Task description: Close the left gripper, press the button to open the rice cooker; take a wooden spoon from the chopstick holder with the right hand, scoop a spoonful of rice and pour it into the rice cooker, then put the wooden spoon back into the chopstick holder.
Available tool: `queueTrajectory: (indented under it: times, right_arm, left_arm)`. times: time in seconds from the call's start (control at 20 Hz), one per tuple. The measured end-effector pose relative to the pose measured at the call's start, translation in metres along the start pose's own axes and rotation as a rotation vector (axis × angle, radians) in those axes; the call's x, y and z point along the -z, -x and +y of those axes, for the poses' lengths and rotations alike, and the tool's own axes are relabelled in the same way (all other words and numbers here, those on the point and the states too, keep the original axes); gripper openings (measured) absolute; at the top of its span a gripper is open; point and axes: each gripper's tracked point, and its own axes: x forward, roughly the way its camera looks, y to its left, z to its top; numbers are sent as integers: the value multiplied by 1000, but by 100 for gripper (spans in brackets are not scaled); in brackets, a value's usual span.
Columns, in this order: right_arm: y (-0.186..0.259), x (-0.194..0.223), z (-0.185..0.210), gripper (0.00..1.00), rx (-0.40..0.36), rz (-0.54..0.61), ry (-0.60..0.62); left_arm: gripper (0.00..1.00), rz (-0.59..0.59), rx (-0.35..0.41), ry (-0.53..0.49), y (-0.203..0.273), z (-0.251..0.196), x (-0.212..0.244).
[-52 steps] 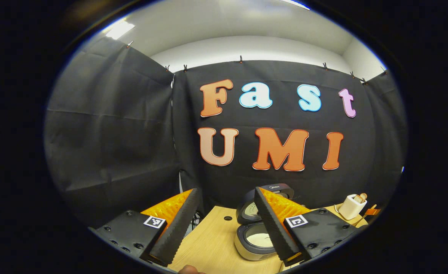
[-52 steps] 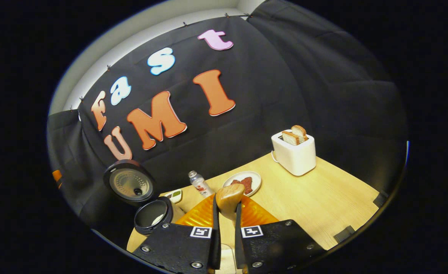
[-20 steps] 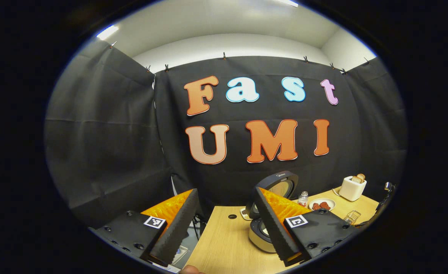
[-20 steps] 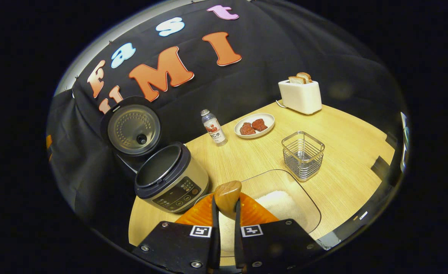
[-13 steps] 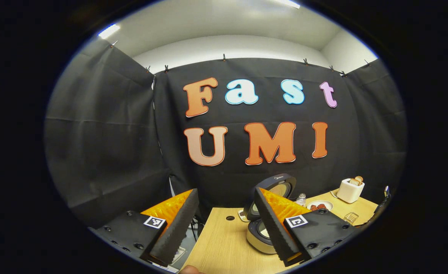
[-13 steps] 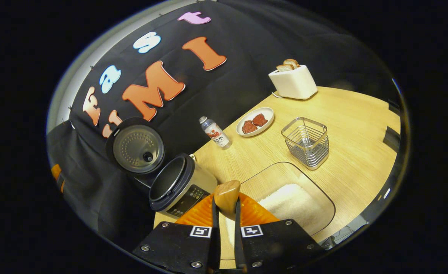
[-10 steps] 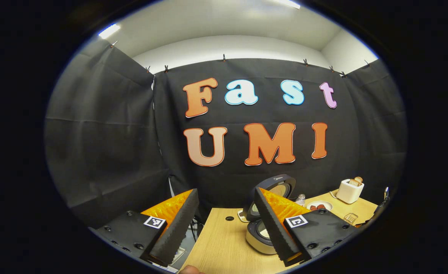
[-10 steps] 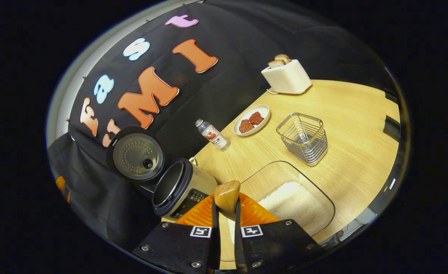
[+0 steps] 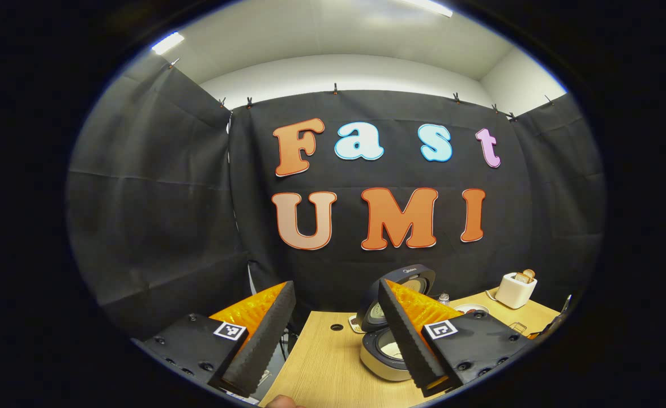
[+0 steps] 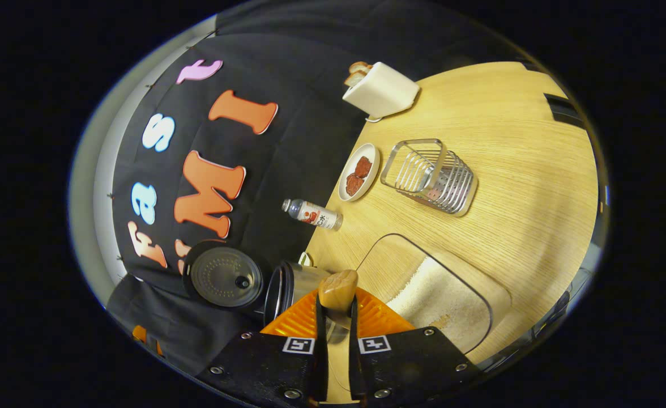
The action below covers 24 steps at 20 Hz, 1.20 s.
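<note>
while the right gripper (image 10: 333,317) pinches the wooden spoon (image 10: 338,289) between both fingers, the right gripper view is rolled well over, so the table (image 10: 525,170) tilts across it. the rice cooker (image 10: 287,286) stands open just beside the spoon, lid (image 10: 222,277) up. the wire chopstick holder (image 10: 429,175) sits farther off, near a plate (image 10: 358,171) and a bottle (image 10: 312,214). a clear tray of rice (image 10: 440,300) lies beside the cooker. the left gripper (image 9: 333,334) hangs with its fingers wide apart, gripping nothing, the rice cooker (image 9: 381,351) low before it.
</note>
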Motion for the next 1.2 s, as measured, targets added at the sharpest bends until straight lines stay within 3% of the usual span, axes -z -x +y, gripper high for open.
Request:
queueTrajectory:
  times: [0.45, 0.75, 1.15, 1.2]
  right_arm:
    - [17, -40, 12, 14, -13, -54, -161]
    - [26, -45, 54, 14, -68, -38, -263]
    - [21, -57, 121, 14, -123, -44, -253]
    - [17, -58, 130, 14, -131, -44, -248]
  left_arm:
    - [100, 3, 0, 1, -3, -1, 4]
    - [98, 20, 17, 25, -11, -4, 14]
    - [96, 21, 21, 34, -20, 3, 18]
    - [100, 24, 26, 43, -21, 3, 19]
